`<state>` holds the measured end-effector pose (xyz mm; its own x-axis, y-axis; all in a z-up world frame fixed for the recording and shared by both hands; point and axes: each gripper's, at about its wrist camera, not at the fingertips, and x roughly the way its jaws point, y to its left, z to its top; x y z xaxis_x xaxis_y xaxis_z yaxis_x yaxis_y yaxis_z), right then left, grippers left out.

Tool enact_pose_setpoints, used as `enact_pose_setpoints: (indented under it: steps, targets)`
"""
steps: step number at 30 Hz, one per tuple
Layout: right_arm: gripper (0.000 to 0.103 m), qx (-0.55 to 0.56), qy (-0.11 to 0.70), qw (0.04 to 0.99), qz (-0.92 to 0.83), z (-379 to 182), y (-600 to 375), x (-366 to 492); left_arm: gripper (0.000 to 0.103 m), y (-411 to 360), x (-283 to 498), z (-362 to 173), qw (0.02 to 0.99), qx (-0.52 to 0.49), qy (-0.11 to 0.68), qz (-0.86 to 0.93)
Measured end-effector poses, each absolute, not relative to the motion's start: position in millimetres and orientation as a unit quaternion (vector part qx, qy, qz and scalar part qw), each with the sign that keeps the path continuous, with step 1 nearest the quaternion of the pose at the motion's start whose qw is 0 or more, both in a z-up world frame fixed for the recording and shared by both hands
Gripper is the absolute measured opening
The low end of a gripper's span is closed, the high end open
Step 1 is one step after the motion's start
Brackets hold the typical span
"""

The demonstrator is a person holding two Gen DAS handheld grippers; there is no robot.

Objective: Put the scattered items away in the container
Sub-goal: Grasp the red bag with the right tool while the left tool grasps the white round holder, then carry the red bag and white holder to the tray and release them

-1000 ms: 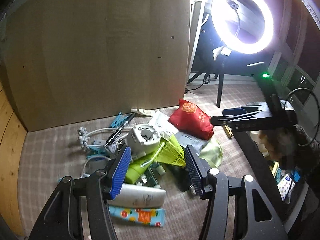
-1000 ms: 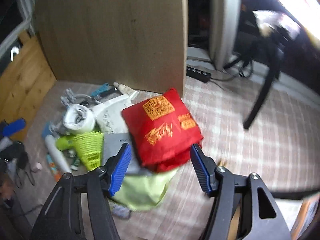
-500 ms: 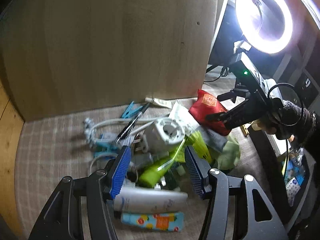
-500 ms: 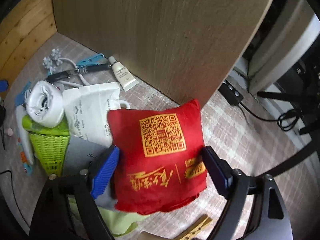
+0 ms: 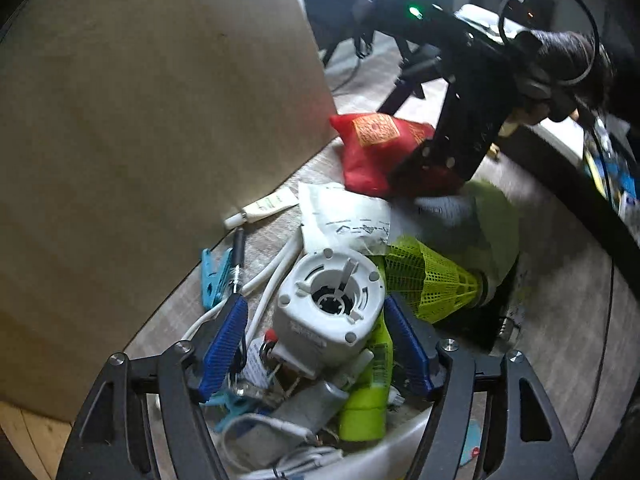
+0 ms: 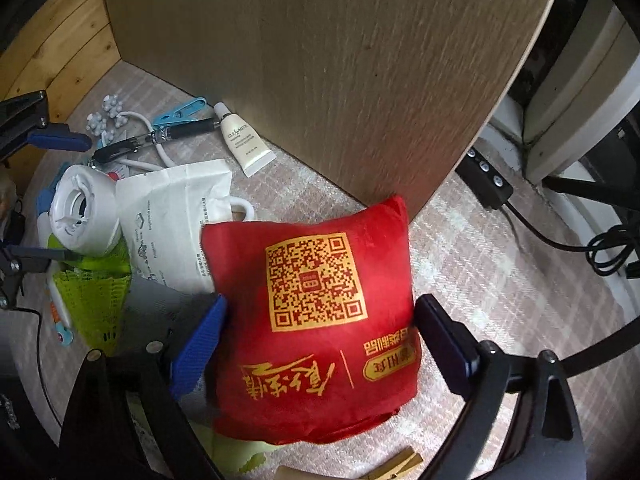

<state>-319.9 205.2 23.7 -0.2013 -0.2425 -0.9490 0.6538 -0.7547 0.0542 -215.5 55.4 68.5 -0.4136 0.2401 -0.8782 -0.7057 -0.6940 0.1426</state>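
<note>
Checked carpet: one red pouch, two pegs.

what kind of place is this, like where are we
Probably the floor of a home room used for filming, not a workshop. Household odds and ends, such as a red pouch and a cream tube, lie on a checked carpet beside a wooden panel, with a power strip nearby.
</note>
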Motion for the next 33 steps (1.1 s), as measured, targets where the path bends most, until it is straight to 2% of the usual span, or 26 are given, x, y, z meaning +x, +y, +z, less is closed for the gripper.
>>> enact_pose_setpoints:
  steps: [3,5,7,12,20,27,33]
  targets:
    - [0.095,0.558,0.179,0.299,-0.753,21.6,207.7,-320.9,0.068,60.3,-219.1,58.6,0.310,-0.457,0.260,0.792]
    - [0.094,0.560,0.177,0.297,-0.753,20.9,209.1,-320.5,0.060,61.2,-220.9,54.2,0.314,-0.463,0.252,0.790]
    - [0.092,0.561,0.176,0.290,-0.755,21.8,209.2,-320.0,0.059,59.7,-223.3,52.9,0.313,-0.463,0.240,0.794]
    - [0.077,0.558,0.164,0.277,-0.765,29.5,215.2,-315.9,0.059,50.6,-222.3,56.0,0.299,-0.459,0.212,0.809]
    - [0.062,0.544,0.103,0.250,-0.795,53.5,236.8,-304.3,0.058,34.8,-209.5,81.5,0.269,-0.436,0.179,0.840]
    - [0.061,0.504,0.025,0.243,-0.828,96.9,256.2,-278.5,0.058,21.7,-194.2,113.0,0.250,-0.419,0.135,0.862]
    - [0.061,0.477,-0.008,0.235,-0.847,143.4,292.4,-227.7,0.058,35.6,-162.6,145.1,0.267,-0.393,0.119,0.872]
